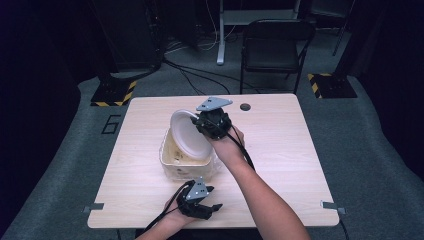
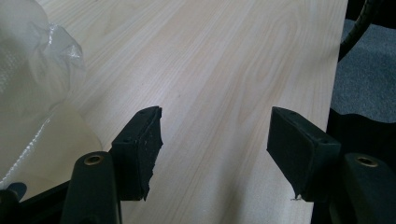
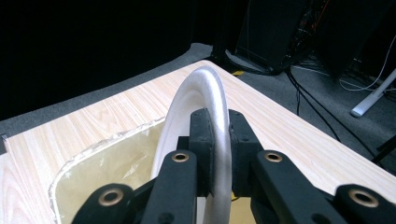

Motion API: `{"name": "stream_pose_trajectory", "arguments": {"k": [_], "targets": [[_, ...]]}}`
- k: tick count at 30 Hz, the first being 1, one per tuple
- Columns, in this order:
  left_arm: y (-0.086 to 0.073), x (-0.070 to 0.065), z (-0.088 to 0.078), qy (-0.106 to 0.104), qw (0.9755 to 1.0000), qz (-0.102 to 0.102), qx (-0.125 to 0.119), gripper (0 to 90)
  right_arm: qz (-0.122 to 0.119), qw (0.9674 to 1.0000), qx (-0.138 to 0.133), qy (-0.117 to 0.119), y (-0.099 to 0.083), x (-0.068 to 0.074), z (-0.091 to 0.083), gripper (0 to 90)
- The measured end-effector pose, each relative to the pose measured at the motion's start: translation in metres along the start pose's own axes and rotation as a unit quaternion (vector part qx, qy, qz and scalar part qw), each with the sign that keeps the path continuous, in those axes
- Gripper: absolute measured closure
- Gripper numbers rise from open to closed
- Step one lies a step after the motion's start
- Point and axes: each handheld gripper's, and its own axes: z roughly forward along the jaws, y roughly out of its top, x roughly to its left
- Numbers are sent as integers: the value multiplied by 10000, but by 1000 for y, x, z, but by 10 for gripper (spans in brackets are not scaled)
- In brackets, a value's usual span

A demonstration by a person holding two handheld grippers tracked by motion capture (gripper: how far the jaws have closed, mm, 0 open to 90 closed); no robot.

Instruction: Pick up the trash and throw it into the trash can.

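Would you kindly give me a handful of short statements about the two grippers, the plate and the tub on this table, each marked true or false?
1. The right gripper is shut on the rim of the round white plate. True.
2. The white plate lies flat on the light wooden table. False: it is held tilted on edge over the square cream plastic tub.
3. The left gripper is open, with bare tabletop between its jaws. True.
4. The left gripper holds the tub's rim. False: it holds nothing and sits near the table's front edge, apart from the tub.
5. The black folding chair stands on the floor beyond the table. True.
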Motion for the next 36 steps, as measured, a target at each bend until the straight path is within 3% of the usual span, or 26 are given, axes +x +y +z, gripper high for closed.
{"name": "stream_pose_trajectory", "arguments": {"k": [17,32,36], "targets": [[0,1,0,-21,10000,3,4,346,-4,9996,266,135,-31,9,27,821],[0,2,0,-17,10000,-14,13,346,-51,9983,521,250,-45,14,44,817],[-1,2,1,-13,10000,-13,9,346,-70,9980,564,289,-50,15,46,740]]}}
